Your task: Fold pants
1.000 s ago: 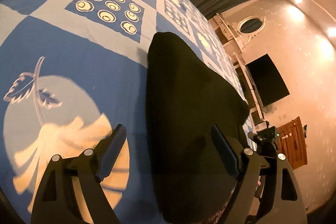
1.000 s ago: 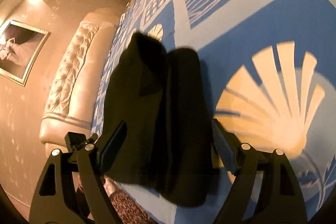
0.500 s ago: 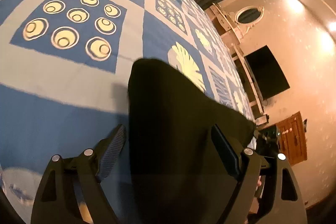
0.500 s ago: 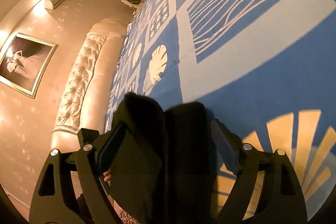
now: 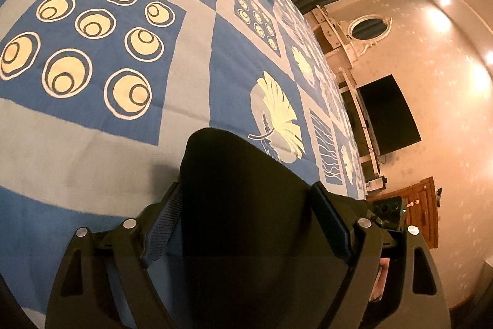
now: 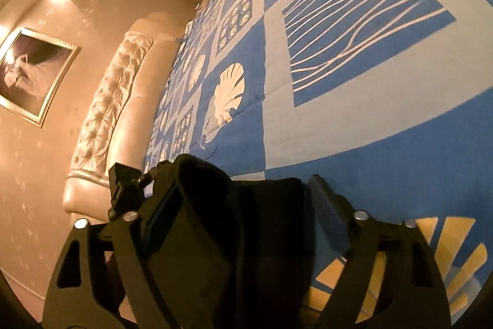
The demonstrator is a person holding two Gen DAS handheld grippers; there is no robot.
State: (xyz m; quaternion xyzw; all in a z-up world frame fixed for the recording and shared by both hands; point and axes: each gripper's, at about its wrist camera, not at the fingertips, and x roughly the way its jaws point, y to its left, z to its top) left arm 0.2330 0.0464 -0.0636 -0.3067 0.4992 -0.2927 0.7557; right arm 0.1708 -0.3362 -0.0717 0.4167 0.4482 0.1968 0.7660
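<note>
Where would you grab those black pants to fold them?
Probably by the near end of the black pants, one corner for each tongs, coming in low over the bedspread from the bed's edge: the cloth already sits between both sets of open fingers.

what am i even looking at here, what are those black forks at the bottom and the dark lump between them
There is no robot. A person holds one handheld gripper in each hand, and each carries a wide-angle camera looking forward along its two fingers. One picture comes from the left gripper, the other from the right gripper; the black forks are their jaws. The dark lump is a pair of black pants lying on a bed with a blue patterned bedspread. In both views the jaws stand wide apart, with the pants between them, not pinched. The cream headboard shows in the right view, a dark screen on the wall in the left.
</note>
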